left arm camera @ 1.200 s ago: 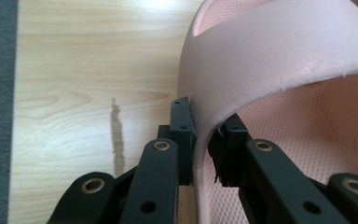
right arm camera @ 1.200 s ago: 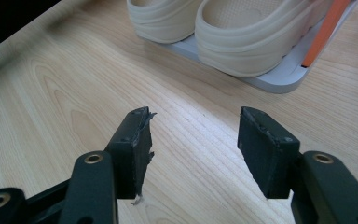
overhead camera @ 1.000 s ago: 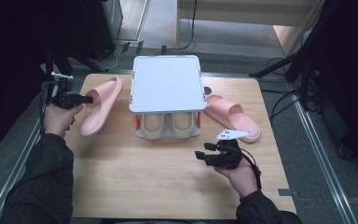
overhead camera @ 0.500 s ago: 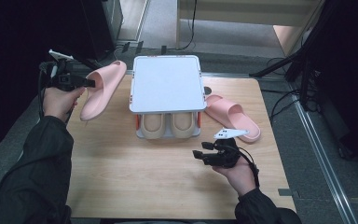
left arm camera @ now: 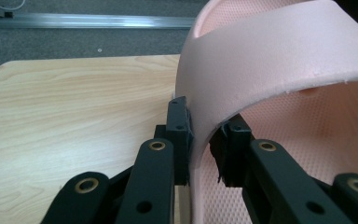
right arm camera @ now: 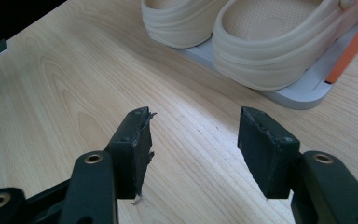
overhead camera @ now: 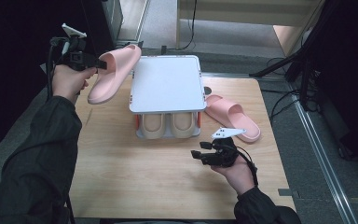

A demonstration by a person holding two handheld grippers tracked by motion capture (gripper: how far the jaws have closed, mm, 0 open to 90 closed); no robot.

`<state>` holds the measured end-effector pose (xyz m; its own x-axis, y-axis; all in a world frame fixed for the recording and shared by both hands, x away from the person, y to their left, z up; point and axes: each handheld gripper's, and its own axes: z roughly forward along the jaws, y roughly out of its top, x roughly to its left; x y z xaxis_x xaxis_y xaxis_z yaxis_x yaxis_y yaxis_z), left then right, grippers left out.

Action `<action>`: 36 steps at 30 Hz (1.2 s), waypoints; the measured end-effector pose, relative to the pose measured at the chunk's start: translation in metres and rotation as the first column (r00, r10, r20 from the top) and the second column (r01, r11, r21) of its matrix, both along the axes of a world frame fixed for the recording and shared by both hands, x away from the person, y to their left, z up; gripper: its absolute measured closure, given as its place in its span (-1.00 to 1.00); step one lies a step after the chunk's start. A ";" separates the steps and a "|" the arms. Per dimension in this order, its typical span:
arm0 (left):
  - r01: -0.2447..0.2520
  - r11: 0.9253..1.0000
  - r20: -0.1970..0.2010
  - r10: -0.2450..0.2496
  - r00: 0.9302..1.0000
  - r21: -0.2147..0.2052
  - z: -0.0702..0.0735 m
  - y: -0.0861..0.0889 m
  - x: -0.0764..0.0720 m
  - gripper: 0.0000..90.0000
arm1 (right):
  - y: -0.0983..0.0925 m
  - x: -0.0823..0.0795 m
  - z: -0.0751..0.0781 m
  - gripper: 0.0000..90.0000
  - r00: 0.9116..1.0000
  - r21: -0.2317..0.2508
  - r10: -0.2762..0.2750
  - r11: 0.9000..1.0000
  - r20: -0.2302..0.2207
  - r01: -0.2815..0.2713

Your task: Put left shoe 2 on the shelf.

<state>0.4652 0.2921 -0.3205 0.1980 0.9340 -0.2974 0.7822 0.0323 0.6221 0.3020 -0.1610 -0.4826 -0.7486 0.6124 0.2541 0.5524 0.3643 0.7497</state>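
My left gripper (overhead camera: 99,66) is shut on the strap of a pink slipper (overhead camera: 114,73) and holds it in the air over the table's far left corner, beside the shoe rack. In the left gripper view the jaws (left arm camera: 204,140) pinch the strap's edge, one pad outside and one inside the pink slipper (left arm camera: 270,60). A second pink slipper (overhead camera: 233,117) lies on the table right of the rack. My right gripper (overhead camera: 197,155) rests low over the wood in front of the rack, open with nothing between its pads (right arm camera: 193,140).
A small shoe rack (overhead camera: 168,84) with a white top shelf and orange posts stands mid-table. A pair of beige clogs (overhead camera: 170,125) sits on its lower shelf, close ahead of the right gripper's jaws as beige clogs (right arm camera: 261,46). Bare wooden table (overhead camera: 135,182) lies in front.
The left hand has lifted the pink slipper off the table and carried it up and toward the rack's top. The right hand has stayed where it was.
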 end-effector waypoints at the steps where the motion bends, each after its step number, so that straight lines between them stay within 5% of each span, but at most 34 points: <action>1: 0.013 1.000 -0.005 -0.013 1.000 0.013 0.003 -0.010 0.005 0.72 | 0.000 0.000 0.000 0.00 1.000 0.000 0.002 1.000 0.002 -0.002; 16: 0.083 0.994 -0.032 -0.081 0.996 0.070 -0.001 -0.075 0.039 0.67 | -0.002 -0.001 0.003 0.00 1.000 -0.005 0.006 1.000 0.012 -0.006; 26: 0.127 0.987 -0.038 -0.123 0.992 0.097 -0.005 -0.091 0.034 0.54 | -0.004 -0.002 0.003 0.00 1.000 -0.014 0.012 1.000 0.022 -0.012; 36: 0.163 0.986 -0.043 -0.161 0.986 0.031 -0.007 -0.096 0.020 0.40 | -0.003 0.000 0.003 0.00 1.000 -0.016 0.009 1.000 0.024 -0.009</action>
<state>0.4851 0.1962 -0.3274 0.3360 0.9003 -0.2765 0.7997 -0.1177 0.5887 0.3016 -0.1640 -0.4798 -0.7601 0.6091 0.2264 0.5309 0.3811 0.7569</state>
